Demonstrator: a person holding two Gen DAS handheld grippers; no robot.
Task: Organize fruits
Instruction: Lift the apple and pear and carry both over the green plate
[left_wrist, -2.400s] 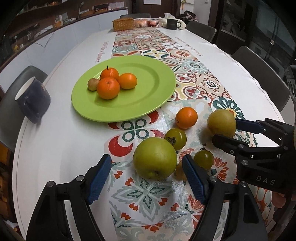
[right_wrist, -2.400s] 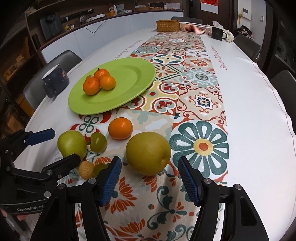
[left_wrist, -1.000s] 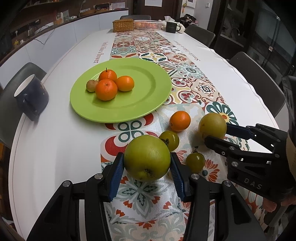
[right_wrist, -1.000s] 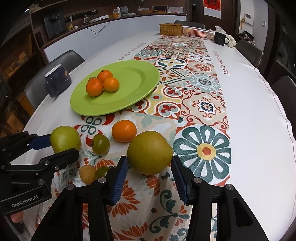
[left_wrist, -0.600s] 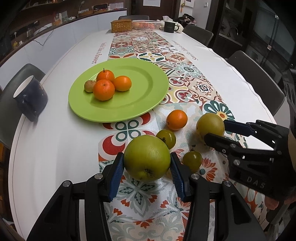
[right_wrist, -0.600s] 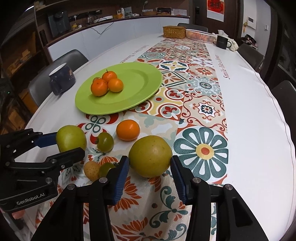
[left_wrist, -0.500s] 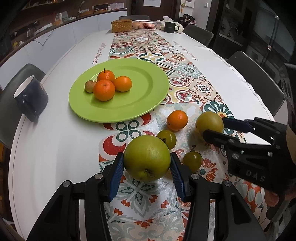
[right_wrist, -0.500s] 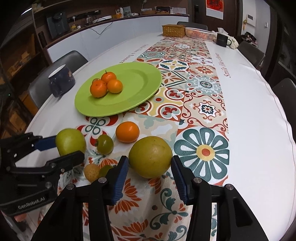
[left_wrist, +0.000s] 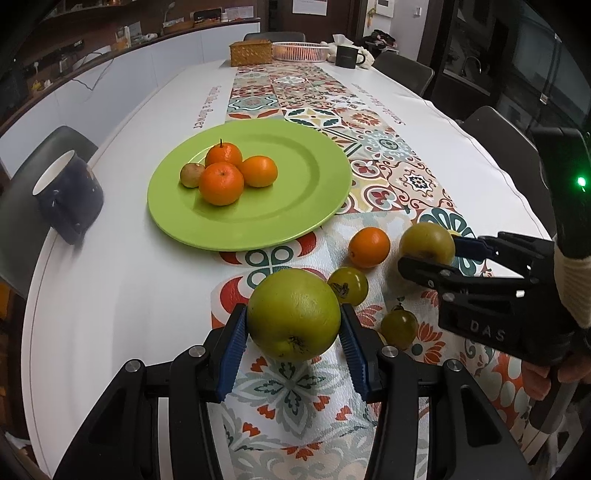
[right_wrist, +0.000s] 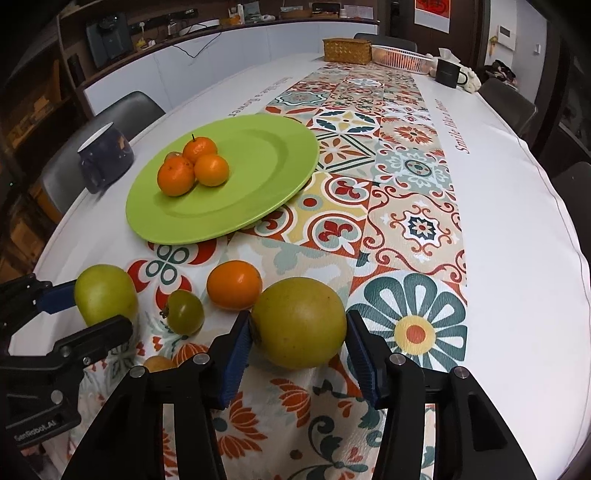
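From the left wrist view, the left hand-held gripper (left_wrist: 293, 341) is clamped on a large green apple (left_wrist: 293, 314), both blue pads pressed against its sides. The apple is round, dull green with a faint yellowish mottling, and its dark calyx end faces the camera. It sits low over the patterned runner (left_wrist: 369, 122) at the near end of the surface (left_wrist: 122, 277). Just beyond it lie two small green tomatoes (left_wrist: 349, 284), one with a dark stem scar, and a loose orange (left_wrist: 369, 246). Farther back, the green plate (left_wrist: 306, 177) carries three oranges and a small brownish fruit clustered toward its left side; the right half of the plate is bare. A dark blue mug (left_wrist: 70, 195) stands close to the left edge of the surface. To the right, the right hand-held gripper (left_wrist: 428, 254) frames a yellow-green pear (left_wrist: 426, 242).

From the right wrist view, the right hand-held gripper (right_wrist: 299, 345) grips that pear (right_wrist: 299, 321), a squat yellow-green fruit with fine speckling; the left pad touches it, while the right pad meets it only at the edge. Broad white cloth lies open to the right, up to the rounded surface edge. A woven box (right_wrist: 347, 51) and a pink basket (right_wrist: 400, 55) stand at the far end, well apart from the fruit.
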